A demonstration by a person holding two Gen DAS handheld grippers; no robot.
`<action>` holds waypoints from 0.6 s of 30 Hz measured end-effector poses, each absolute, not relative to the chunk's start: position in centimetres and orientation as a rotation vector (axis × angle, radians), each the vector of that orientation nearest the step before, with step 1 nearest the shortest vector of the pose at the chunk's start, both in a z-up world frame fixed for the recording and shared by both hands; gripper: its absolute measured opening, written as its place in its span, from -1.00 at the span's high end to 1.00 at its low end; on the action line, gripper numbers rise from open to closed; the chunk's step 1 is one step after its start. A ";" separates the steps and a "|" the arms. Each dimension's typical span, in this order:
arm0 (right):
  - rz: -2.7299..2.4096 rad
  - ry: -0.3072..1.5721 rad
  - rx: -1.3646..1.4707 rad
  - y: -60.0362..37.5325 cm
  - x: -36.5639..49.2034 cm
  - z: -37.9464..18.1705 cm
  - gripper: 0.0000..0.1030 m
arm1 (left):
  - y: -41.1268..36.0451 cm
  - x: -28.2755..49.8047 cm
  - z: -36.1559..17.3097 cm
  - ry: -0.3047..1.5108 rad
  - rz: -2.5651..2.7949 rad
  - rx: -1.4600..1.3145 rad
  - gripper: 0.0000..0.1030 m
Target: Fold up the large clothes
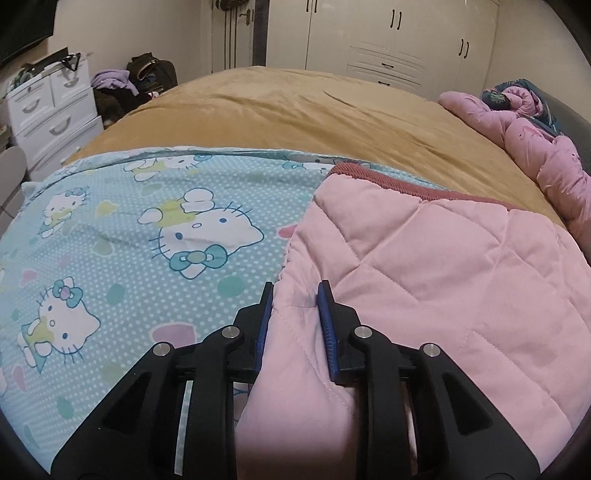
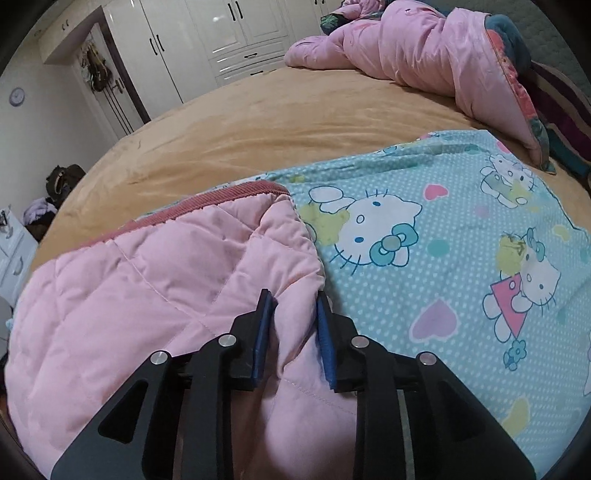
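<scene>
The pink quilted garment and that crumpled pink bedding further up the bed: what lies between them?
Only bare tan bedspread. In the left wrist view it stretches from the pink quilted garment to the crumpled pink bedding.

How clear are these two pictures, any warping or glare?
Left wrist view: sharp, but the lens bulges the bed into a dome, with dark corners. Right wrist view: same warp, soft even light, glare only on the wardrobe doors.

Support: wide bed under a tan plush cover (image 1: 295, 107)
On it, near edge: light-blue cartoon-cat printed sheet (image 1: 122, 236)
On it, far end: crumpled pink padded quilt (image 2: 406, 48)
</scene>
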State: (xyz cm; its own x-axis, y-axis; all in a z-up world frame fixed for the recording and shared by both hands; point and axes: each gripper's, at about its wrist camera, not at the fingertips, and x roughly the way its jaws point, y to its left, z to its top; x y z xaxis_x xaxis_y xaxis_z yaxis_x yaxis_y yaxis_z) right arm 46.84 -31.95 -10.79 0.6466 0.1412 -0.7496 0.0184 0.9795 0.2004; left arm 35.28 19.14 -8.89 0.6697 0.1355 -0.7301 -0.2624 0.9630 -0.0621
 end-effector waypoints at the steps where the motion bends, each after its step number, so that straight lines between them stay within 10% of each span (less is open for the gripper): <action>1: 0.065 0.866 0.189 -31.9 46.9 -10.8 0.50 | 19.1 35.3 -8.9 0.808 0.226 -0.165 0.68; 4: 0.045 0.874 0.191 -31.9 46.7 -10.7 0.48 | 19.1 35.5 -8.9 0.816 0.227 -0.152 0.68; 10: -0.060 0.895 0.275 -33.7 45.2 -10.2 -0.32 | 18.5 35.1 -8.3 0.836 0.233 -0.131 0.63; 14: -0.060 0.888 0.312 -34.3 43.4 -9.6 -0.84 | 18.4 34.2 -7.8 0.847 0.257 -0.132 0.14; 18: -0.039 0.874 0.316 -34.5 41.1 -8.1 -0.87 | 18.8 32.4 -6.4 0.845 0.257 -0.162 -0.29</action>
